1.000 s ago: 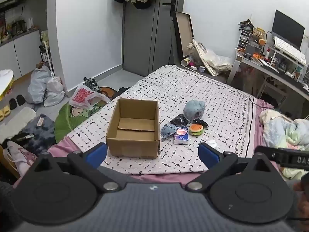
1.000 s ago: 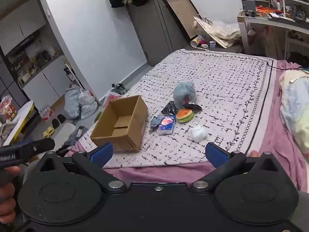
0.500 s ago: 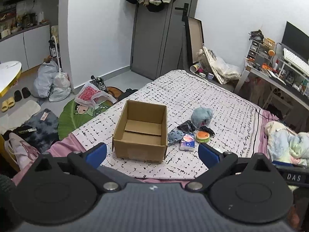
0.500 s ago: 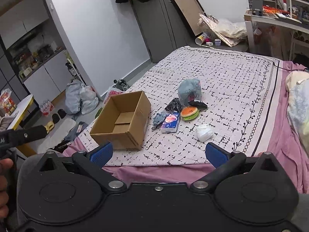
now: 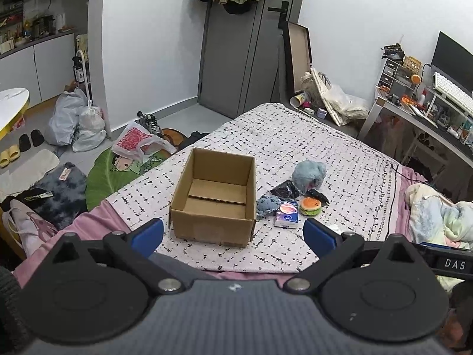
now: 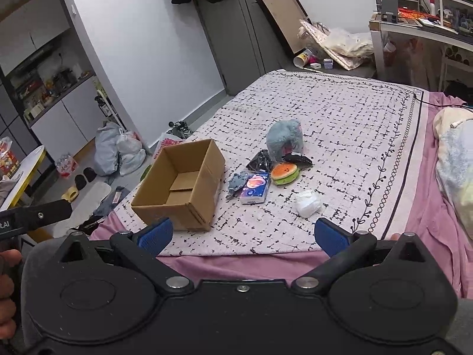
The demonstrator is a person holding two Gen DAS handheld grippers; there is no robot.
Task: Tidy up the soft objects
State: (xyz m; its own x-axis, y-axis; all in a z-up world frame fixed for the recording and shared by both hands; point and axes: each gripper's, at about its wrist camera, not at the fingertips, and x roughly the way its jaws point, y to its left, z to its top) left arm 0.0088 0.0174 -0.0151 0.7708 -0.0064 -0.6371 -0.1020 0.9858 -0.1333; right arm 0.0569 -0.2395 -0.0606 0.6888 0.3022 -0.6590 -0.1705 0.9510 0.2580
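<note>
My left gripper (image 5: 233, 232) wide open, holding nothing, hovering off bed (image 5: 340, 153) edge; my right gripper (image 6: 241, 235) same, spread wide, empty. Cardboard box (image 5: 214, 198) open on bed; just right of it, soft pile: blue plush (image 6: 285, 139), burger toy (image 6: 285, 173), tissue pack (image 6: 254, 188); white wad (image 6: 308, 202) apart, nearer me

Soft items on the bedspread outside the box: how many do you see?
7, all right of the empty cardboard box: blue plush, two black pouches, burger toy, blue-grey cloth, tissue pack, white wad. Overlaps may hide more.
</note>
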